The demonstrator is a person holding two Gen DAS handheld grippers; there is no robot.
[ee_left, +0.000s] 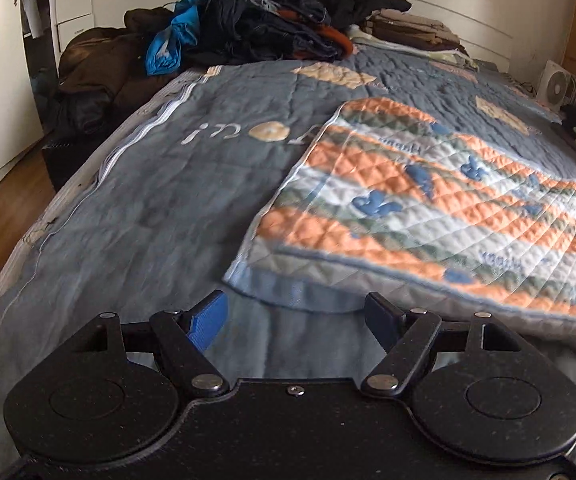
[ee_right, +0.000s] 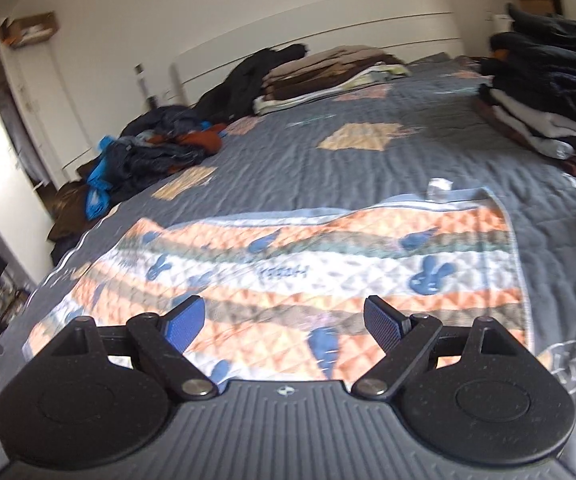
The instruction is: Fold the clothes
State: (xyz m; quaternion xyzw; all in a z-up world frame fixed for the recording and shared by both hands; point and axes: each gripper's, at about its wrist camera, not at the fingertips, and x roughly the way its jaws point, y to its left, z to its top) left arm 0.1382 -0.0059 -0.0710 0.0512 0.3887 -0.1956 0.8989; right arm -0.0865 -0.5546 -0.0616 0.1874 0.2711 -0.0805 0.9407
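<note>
Quilt flat on bed, both grippers empty.

Left gripper (ee_left: 296, 314) jaws wide apart, quilt (ee_left: 428, 208) at 1 o'clock; right gripper (ee_right: 283, 316) likewise, above quilt at 12 o'clock. Judged soft, thick, limp: take hold at bound corners.

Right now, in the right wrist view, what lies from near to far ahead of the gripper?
right gripper → striped quilted blanket → grey bedspread → folded brown and cream stack → white headboard.
</note>
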